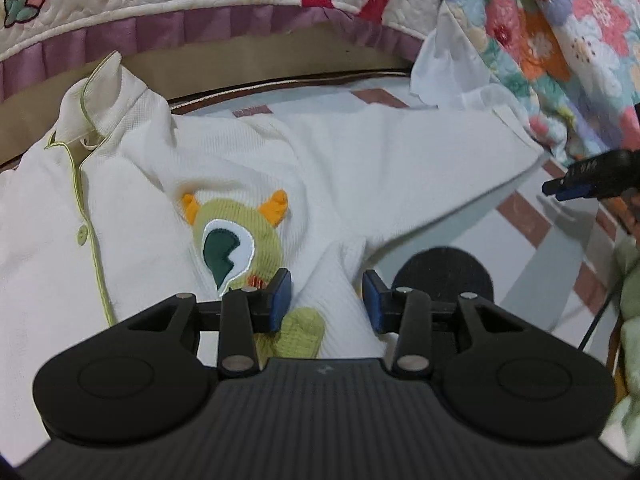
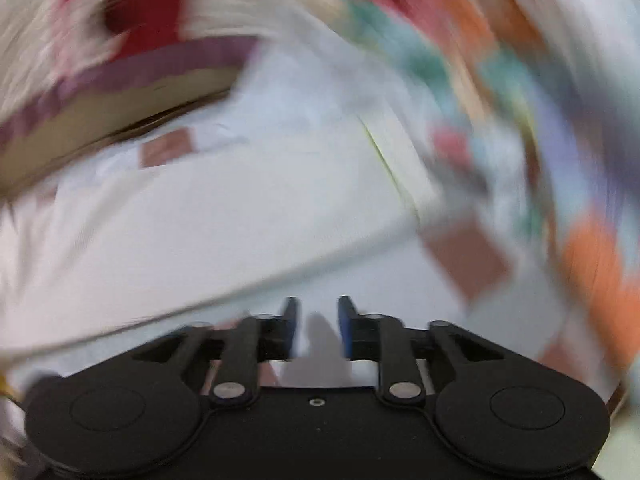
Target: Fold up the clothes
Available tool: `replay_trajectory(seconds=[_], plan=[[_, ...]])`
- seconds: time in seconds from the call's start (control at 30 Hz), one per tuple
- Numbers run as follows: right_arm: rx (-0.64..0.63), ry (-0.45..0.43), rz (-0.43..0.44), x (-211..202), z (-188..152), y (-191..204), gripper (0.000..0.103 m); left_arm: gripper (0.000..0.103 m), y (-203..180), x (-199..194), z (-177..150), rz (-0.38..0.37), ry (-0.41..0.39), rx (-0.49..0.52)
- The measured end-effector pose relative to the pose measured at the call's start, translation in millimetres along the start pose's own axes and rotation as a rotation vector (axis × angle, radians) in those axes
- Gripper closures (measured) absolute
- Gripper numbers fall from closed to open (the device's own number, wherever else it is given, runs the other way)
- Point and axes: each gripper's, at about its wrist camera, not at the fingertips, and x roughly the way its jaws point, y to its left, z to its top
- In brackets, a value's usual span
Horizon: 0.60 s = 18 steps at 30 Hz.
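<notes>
The shirt lay face up on the checked sheet, collar toward the quilted pillow, one sleeve stretched toward the floral quilt. The left gripper hung partly open over a fabric ridge beside the monster patch, its pads gripping nothing. The right gripper stood partly open and empty above bare sheet, just off the sleeve's edge. Folding well probably meant pinching the sleeve near its cuff and carrying it across the chest, keeping the body flat. The right view was badly smeared; the shirt's hem and other sleeve were cut off.
</notes>
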Motion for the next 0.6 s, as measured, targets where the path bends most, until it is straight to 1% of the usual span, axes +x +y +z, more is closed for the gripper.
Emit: replay_trajectory(seconds=[0.03, 0.1, 0.17, 0.23, 0.3, 0.37, 0.43, 0.47, 0.53, 0.6], plan=[[0.104, 0.026, 0.039, 2.6, -1.6, -19.2, 0.061, 0.062, -1.0, 0.9, -1.1, 0.001, 0.004, 0.001], [0.196, 0.031, 0.076, 3.8, -2.7, -37.2, 0.056, 0.061, -4.2, 2.4, -1.8, 0.004, 0.014, 0.006], [0.219, 0.013, 0.087, 3.9, -2.9, -43.3, 0.052, 0.058, -8.6, 4.3, -2.6, 0.004, 0.029, 0.040], [0.236, -0.014, 0.092, 6.7, -2.0, -45.8, 0.050, 0.057, -13.4, 8.4, -4.6, 0.000, 0.052, 0.102], [0.263, -0.055, 0.101, 12.6, -0.7, -47.4, 0.046, 0.057, -18.2, 11.6, -4.9, 0.018, 0.058, 0.153], [0.246, -0.088, 0.092, 24.4, 9.4, -45.0, 0.043, 0.056, -19.8, 14.0, -1.8, 0.024, 0.065, 0.162], [0.209, -0.119, 0.014, 36.2, 26.9, -42.2, 0.043, 0.055, -17.0, 15.3, 1.7, 0.015, 0.062, 0.126], [0.204, -0.136, -0.008, 40.8, 34.1, -42.4, 0.043, 0.055, -14.6, 15.8, 3.6, 0.007, 0.054, 0.098], [0.191, -0.167, -0.052, 50.6, 45.2, -42.0, 0.038, 0.055, -8.4, 16.5, 5.2, -0.013, 0.020, 0.027], [0.169, -0.191, -0.100, 61.1, 52.7, -40.2, 0.036, 0.055, -2.5, 18.9, 4.8, -0.027, -0.020, -0.067]])
